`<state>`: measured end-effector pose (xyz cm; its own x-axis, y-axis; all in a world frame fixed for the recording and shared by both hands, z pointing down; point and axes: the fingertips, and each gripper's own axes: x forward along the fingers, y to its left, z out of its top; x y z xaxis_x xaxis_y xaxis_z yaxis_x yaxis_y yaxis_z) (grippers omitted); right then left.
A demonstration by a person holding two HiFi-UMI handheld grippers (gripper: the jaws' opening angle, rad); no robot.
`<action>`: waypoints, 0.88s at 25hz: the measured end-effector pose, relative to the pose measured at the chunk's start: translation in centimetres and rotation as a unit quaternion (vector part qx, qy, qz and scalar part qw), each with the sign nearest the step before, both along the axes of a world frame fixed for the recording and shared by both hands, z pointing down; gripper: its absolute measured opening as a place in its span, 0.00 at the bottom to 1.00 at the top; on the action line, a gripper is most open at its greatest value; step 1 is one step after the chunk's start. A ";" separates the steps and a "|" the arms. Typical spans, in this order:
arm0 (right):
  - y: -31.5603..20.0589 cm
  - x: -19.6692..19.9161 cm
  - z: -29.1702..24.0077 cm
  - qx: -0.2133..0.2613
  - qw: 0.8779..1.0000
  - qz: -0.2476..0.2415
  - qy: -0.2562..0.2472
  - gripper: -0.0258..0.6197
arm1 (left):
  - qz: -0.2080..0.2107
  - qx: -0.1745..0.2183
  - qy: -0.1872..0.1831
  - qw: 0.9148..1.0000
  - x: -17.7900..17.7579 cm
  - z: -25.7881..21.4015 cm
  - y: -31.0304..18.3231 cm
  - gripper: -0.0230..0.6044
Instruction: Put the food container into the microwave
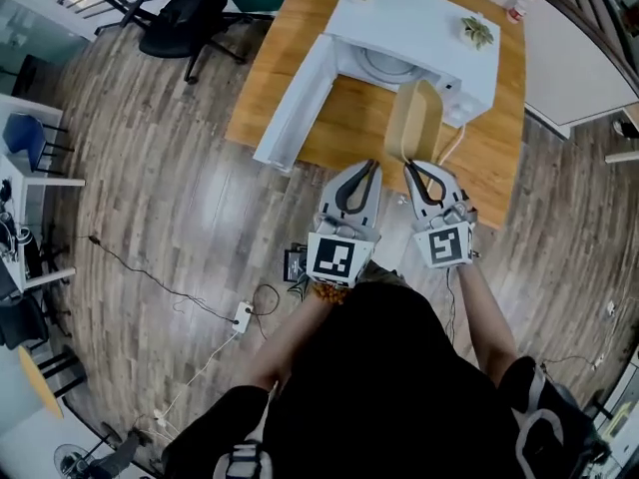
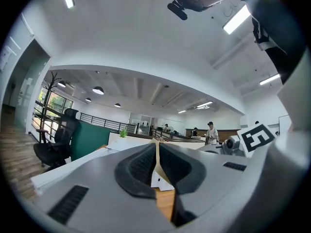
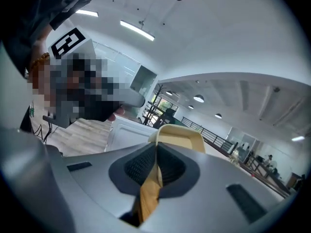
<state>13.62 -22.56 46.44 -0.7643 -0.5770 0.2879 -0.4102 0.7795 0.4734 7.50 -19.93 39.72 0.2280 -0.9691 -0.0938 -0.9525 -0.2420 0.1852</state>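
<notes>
The door [image 1: 297,103] of the microwave [image 1: 419,28] already stands open, swung out to the left, and the cavity with its round tray [image 1: 384,65] is bare. The container [image 1: 414,123] is picked up but not yet inside. What is left, by my reading, is to carry it forward through the opening, set it on the tray and let go. Shutting the door may follow, though the task does not ask for it.

The right claw [image 1: 419,168] is closed narrow on the near rim of the container, which is pale beige. In the right gripper view the pads [image 3: 146,166] press a thin strip of wall between them. The rest of the container [image 3: 177,135] rises just beyond the tips, standing on edge rather than flat. From this claw the container reaches straight ahead toward the microwave. Its far end is close to the mouth of the cavity but, as far as the head view shows, short of it and above the table [image 1: 300,8].

The left claw [image 1: 367,166] hangs just beside the right one, on its left, and points the same way. Its jaws are together. A pale sliver shows in the slit in the left gripper view [image 2: 157,159]; it is probably something beyond the claw, not a thing gripped. The container lies ahead of this claw and to its right, apart from it.
</notes>
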 end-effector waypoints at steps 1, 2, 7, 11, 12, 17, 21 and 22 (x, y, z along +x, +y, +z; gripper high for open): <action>-0.2 -0.6 0.6 -0.005 1.000 -0.008 0.006 0.07 | -0.003 -0.002 0.004 1.000 -0.3 0.2 -0.2 0.10; -0.4 -1.1 1.0 -0.006 1.000 -0.015 0.013 0.07 | -0.004 -0.003 0.007 1.000 -0.5 0.3 -0.4 0.10; -1.1 -2.6 2.2 -0.010 0.998 -0.025 0.050 0.07 | 0.003 0.002 0.023 1.000 -1.3 0.4 -1.9 0.10; -1.9 -3.7 2.4 -0.012 0.998 -0.025 0.062 0.07 | 0.017 0.002 0.021 1.000 -2.1 0.1 -3.1 0.10; -2.1 -3.9 2.5 -0.014 0.997 -0.022 0.066 0.07 | 0.019 0.005 0.025 1.000 -2.4 -0.2 -3.5 0.10; -3.0 -5.2 3.8 -0.013 0.995 -0.028 0.090 0.07 | 0.023 0.031 0.032 0.999 -3.9 -1.8 -5.1 0.10; -3.7 -6.3 4.2 -0.008 0.995 -0.024 0.098 0.07 | 0.041 0.039 0.025 0.998 -4.5 -2.1 -5.9 0.10; -3.8 -6.6 4.3 -0.007 0.995 -0.023 0.101 0.07 | 0.044 0.041 0.025 0.998 -4.7 -2.2 -6.1 0.10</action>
<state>7.04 -26.37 50.79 -0.7159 -0.5378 0.4452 -0.2721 0.8021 0.5315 2.79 -26.02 37.53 0.3054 -0.9340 -0.1853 -0.9165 -0.3411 0.2087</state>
